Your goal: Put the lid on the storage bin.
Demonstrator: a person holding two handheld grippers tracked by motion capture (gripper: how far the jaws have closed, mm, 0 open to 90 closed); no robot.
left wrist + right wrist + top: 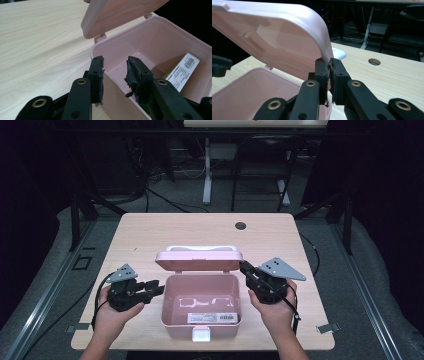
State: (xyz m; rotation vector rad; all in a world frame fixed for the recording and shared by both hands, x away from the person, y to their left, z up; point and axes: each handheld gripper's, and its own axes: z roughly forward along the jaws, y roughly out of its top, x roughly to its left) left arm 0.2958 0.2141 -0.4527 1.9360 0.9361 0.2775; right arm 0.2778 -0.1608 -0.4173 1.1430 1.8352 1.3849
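A pink plastic box (176,326) stands at the table's front middle, its lid (199,260) raised partway. Inside on the floor lies a white barcode label (212,318). My right gripper (244,267) is shut on the lid's right edge; in the right gripper view the gripper (329,66) pinches the lid (274,37) at its rounded corner. My left gripper (159,287) is at the box's left wall. In the left gripper view the gripper (115,67) is open and straddles that wall (113,82), one jaw outside and one inside.
The box has a white latch (202,335) at the front and a white handle (200,248) behind the lid. The wooden table (150,235) has a round hole (240,225) at the back. Beyond it stand desk legs, cables and a dark floor.
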